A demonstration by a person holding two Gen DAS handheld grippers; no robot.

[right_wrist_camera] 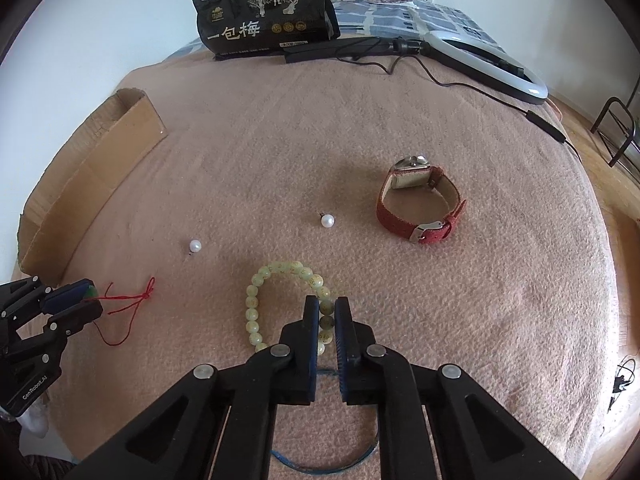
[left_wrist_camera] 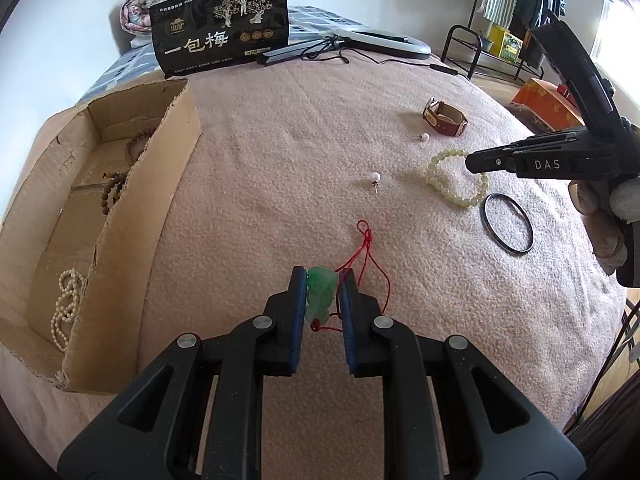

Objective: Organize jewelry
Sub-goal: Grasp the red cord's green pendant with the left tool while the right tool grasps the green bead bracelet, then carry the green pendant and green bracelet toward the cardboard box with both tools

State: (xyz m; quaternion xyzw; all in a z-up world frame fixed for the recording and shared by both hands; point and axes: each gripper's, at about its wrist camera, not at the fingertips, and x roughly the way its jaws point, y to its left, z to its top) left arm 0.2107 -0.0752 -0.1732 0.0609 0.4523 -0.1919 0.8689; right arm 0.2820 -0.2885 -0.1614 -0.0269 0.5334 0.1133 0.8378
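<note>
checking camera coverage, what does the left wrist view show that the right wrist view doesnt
Only the left wrist view looks into the cardboard box, where a pearl strand and brown bead bracelets lie, and shows the black bangle whole.

Only the right wrist view shows the right gripper shut on the pale green bead bracelet.

Both show the left gripper shut on the green pendant, the watch, two pearl studs and the black snack bag.
</note>
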